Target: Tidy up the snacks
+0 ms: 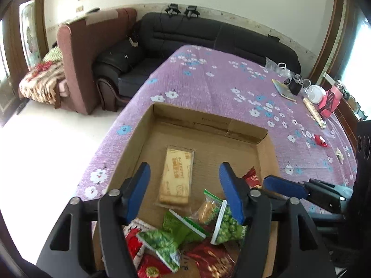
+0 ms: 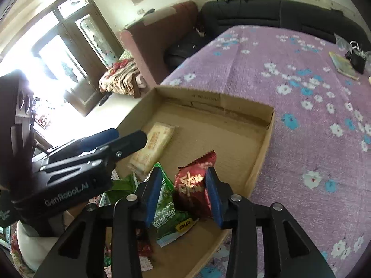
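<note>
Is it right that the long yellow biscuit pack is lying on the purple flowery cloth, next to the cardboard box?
Not quite. The long yellow biscuit pack is lying inside the cardboard box, flat on its bottom, not on the purple flowery cloth. The box itself sits on that cloth. The left wrist view shows it most clearly, with the box walls all around the pack.

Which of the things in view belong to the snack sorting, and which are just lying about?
Job:
cardboard box
biscuit pack
green pea packets
dark red packet between the right gripper pads
loose red snack on the cloth

Lying about:
book
pink stand
black sofa
</note>
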`<state>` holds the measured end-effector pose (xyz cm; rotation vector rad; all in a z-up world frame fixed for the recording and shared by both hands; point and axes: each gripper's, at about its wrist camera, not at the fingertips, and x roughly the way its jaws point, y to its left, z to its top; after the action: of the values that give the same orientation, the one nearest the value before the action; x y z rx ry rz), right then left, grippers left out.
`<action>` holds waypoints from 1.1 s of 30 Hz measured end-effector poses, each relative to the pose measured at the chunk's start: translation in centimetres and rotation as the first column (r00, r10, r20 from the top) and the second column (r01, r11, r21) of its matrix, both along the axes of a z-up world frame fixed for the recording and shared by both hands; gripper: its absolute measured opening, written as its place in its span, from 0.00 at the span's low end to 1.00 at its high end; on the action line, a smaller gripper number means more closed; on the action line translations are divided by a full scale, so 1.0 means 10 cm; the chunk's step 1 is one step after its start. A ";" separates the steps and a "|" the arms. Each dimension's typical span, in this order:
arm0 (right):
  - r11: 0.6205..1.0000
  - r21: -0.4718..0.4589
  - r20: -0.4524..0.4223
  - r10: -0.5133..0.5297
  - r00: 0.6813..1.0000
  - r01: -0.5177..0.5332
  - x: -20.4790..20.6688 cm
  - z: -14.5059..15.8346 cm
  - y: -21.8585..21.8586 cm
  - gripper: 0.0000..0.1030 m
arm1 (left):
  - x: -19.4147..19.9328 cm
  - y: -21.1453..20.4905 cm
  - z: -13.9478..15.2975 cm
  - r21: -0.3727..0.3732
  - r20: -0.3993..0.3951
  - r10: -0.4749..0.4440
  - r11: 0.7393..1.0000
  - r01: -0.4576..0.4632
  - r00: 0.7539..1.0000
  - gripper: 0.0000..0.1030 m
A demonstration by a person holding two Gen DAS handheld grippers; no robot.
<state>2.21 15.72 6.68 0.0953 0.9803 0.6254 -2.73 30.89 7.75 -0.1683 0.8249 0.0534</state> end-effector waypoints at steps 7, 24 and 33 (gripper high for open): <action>0.998 0.048 0.024 -0.047 0.999 0.046 -0.16 0.16 -0.29 0.39 | -0.34 -0.33 0.31 0.156 0.095 0.033 0.987 -0.047 0.995 0.80; 0.983 0.113 0.051 -0.150 0.987 0.144 -0.56 0.32 -1.13 0.44 | -0.83 -1.08 0.63 0.256 0.161 0.015 0.965 -0.056 0.987 0.87; 0.971 0.140 0.046 -0.200 0.979 0.192 -0.66 0.31 -1.55 0.45 | -0.92 -1.43 0.70 0.298 0.170 -0.030 0.954 -0.022 0.985 0.88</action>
<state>-4.38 0.25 9.83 0.2884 0.8582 0.5089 -11.94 16.62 14.77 0.1140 0.6342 0.1569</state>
